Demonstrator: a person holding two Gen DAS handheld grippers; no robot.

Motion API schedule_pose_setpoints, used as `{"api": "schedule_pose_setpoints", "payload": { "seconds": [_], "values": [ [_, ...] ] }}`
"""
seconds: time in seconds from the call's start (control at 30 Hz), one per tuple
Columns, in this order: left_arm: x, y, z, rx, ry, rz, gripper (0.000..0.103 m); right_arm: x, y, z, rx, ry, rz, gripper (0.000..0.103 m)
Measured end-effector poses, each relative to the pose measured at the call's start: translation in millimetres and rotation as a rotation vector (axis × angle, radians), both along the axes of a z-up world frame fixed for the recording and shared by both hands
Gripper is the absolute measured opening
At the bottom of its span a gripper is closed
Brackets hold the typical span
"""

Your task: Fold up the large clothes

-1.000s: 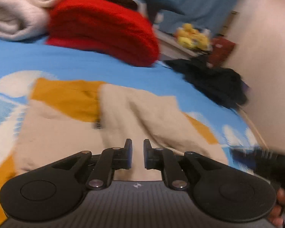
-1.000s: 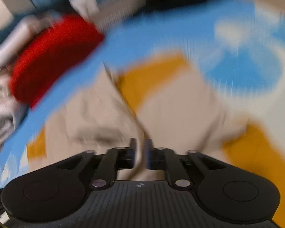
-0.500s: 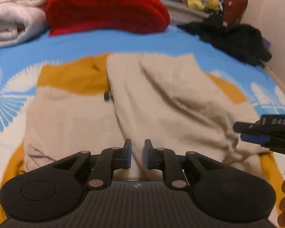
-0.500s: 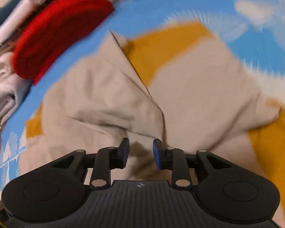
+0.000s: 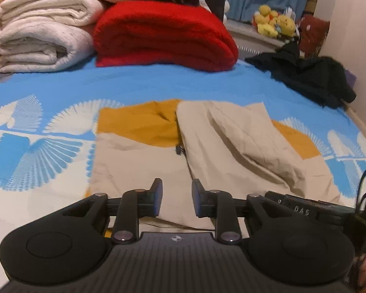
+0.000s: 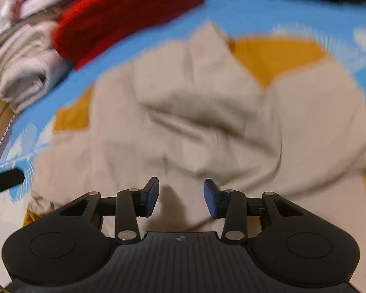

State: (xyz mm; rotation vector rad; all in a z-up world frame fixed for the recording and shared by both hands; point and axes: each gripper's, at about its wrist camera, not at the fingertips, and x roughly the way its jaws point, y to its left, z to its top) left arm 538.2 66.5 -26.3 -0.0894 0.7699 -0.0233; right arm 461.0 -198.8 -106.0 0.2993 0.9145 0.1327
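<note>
A large beige and mustard garment (image 5: 227, 144) lies partly folded on the blue patterned bed (image 5: 158, 85), with its right half doubled over in creases. It fills the right wrist view (image 6: 195, 112). My left gripper (image 5: 175, 196) is open and empty just above the garment's near edge. My right gripper (image 6: 180, 195) is open and empty over the beige cloth. The right gripper's body shows at the lower right of the left wrist view (image 5: 305, 210).
A folded red blanket (image 5: 163, 36) and rolled white blankets (image 5: 41, 29) are stacked at the head of the bed. A black garment (image 5: 310, 75) lies at the far right by the wall. Yellow plush toys (image 5: 273, 23) sit on a ledge behind.
Both grippers have opened wider and let go of the cloth. The right half of the garment now lies folded over. The left view has pulled back and up.
</note>
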Motion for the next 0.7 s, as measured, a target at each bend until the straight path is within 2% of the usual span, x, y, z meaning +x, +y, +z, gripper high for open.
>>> {"api": "schedule_pose_setpoints", "payload": {
  "seconds": [0.03,0.1,0.2,0.43,0.5,0.63,0.7],
  "values": [
    [-5.9,6.4,7.0,0.005,-0.011,0.002,0.029,2.7,5.6,0.0,-0.031,-0.004,0.008,0.048],
    [-19.5,19.2,18.9,0.005,-0.032,0.013,0.029,3.8,1.7,-7.8,-0.11,0.08,-0.019,0.048],
    [-47.9,38.4,34.0,-0.01,-0.064,0.017,0.029,-34.1,-12.1,15.0,-0.046,0.08,-0.104,0.048],
    [-129.1,49.0,49.5,0.06,-0.141,-0.027,0.029,-153.5,-49.1,110.3,-0.082,-0.12,-0.131,0.048],
    [-157.7,51.2,47.4,0.055,-0.15,-0.032,0.029,-190.8,-69.6,125.0,-0.087,-0.146,-0.166,0.048],
    [-225.1,52.6,27.9,0.059,-0.161,-0.045,0.029,-252.0,-110.6,129.4,-0.066,-0.146,-0.242,0.049],
    [-250.4,51.4,11.4,0.085,-0.098,-0.048,0.029,-282.4,-127.1,126.4,-0.08,-0.145,-0.273,0.049]
  ]
}}
